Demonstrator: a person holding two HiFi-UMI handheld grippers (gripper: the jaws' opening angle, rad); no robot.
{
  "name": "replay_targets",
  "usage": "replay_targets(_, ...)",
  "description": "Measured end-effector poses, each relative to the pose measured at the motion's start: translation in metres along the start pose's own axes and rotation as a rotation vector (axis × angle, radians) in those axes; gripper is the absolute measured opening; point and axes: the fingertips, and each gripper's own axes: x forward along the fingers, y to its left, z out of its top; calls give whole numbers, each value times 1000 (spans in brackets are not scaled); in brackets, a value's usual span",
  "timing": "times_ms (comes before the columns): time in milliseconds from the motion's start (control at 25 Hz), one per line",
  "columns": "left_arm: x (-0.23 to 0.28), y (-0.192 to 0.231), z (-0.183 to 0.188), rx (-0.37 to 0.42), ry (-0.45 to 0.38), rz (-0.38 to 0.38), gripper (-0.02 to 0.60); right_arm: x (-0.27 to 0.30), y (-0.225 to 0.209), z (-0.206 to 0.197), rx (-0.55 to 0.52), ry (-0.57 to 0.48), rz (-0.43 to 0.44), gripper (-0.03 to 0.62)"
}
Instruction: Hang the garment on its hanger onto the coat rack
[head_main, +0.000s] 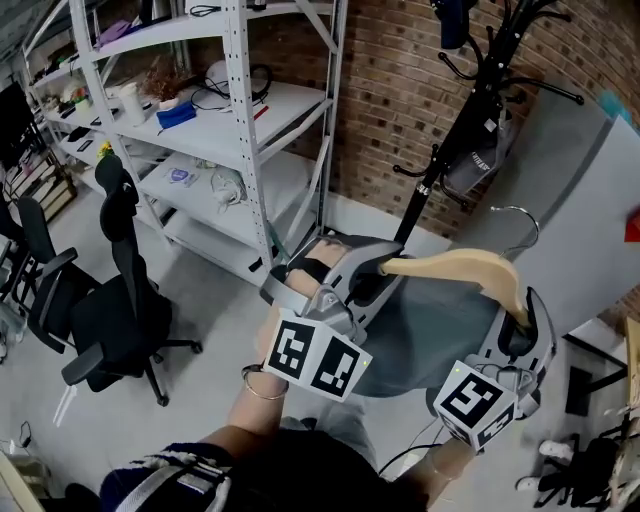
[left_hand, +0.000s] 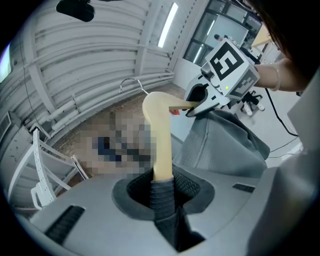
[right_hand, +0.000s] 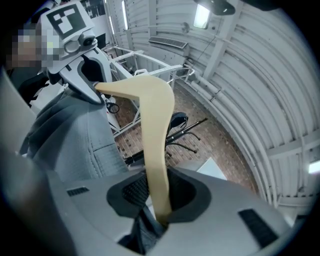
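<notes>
Pinching hanger (head_main: 455, 265) ends between fingers (left_hand: 192, 186), left gripper (head_main: 372, 268), right gripper (head_main: 525, 322)

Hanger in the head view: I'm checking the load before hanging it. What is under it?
A grey garment hangs under the hanger, between the left gripper and right gripper, which clamp the hanger's ends. Part of the garment's lower edge is hidden behind the grippers.

No text, label, brand or number can be read anywhere.
</notes>
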Motion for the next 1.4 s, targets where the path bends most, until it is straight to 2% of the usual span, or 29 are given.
replay_targets(200,50,12,-13,9,-2,-5,77,52,-4,-10,10,-12,-7,84)
replay_targets(400,111,28,-31,26,36,-15,77,118,-4,-24,5,-9,38,84)
replay_targets(720,191,62,-44,38,62,28,77,212,-17,-32,27,-68,71,84)
replay_targets(1040,250,82,-67,35,99,43,77,287,-17,-38,45,-105,94,84)
replay_targets(1400,304,103,-97,53,106,9,77,348,-6,-43,64,-65,99,84)
